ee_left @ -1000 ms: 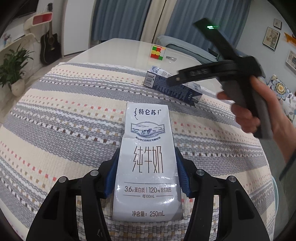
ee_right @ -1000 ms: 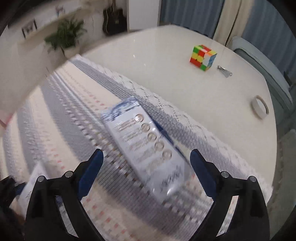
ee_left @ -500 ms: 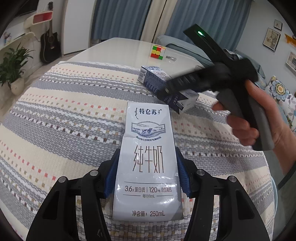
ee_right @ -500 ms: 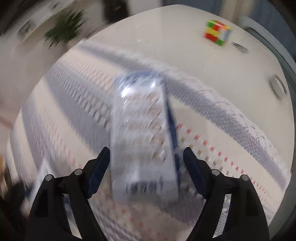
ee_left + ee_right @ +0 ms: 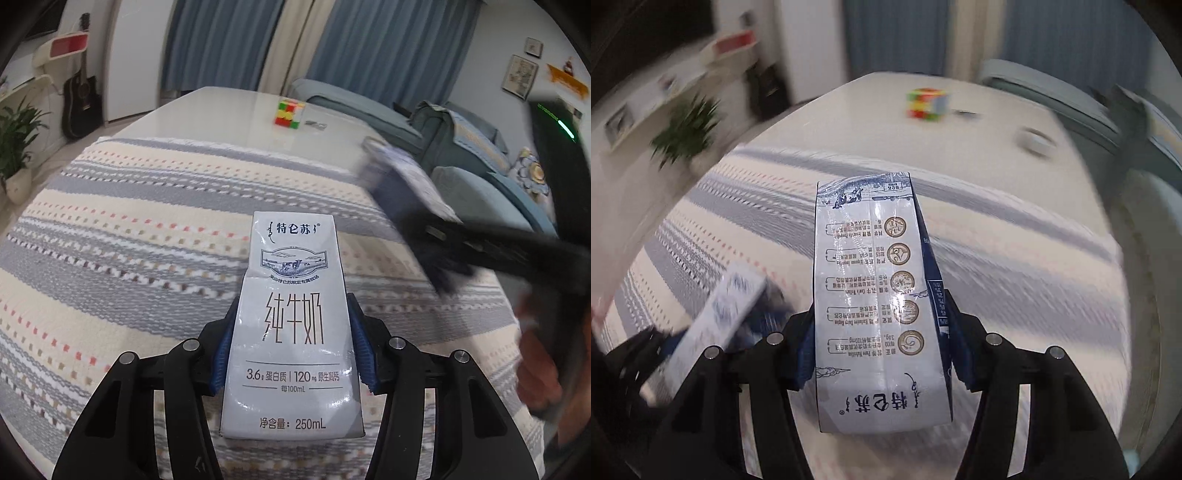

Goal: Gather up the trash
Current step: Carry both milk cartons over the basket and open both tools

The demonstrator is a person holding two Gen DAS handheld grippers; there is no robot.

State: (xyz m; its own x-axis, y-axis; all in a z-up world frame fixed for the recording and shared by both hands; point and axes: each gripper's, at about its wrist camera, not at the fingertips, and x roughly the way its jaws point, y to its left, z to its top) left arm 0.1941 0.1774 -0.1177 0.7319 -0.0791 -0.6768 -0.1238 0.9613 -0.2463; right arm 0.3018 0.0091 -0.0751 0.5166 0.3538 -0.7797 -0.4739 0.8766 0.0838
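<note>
My left gripper is shut on a white milk carton with Chinese print, held above the striped cloth. My right gripper is shut on a second milk carton, its printed side up, lifted off the cloth. In the left wrist view the right gripper and its carton show blurred at the right, above the table's edge. In the right wrist view the left gripper's carton shows blurred at the lower left.
A white table extends beyond the cloth, with a colourful puzzle cube, a small metal item and a tape roll. A blue-grey sofa stands at the right. A plant and a guitar stand at the left.
My right gripper closed on the second carton lying on the cloth and lifted it up and to the right. My left gripper kept still with its carton.
</note>
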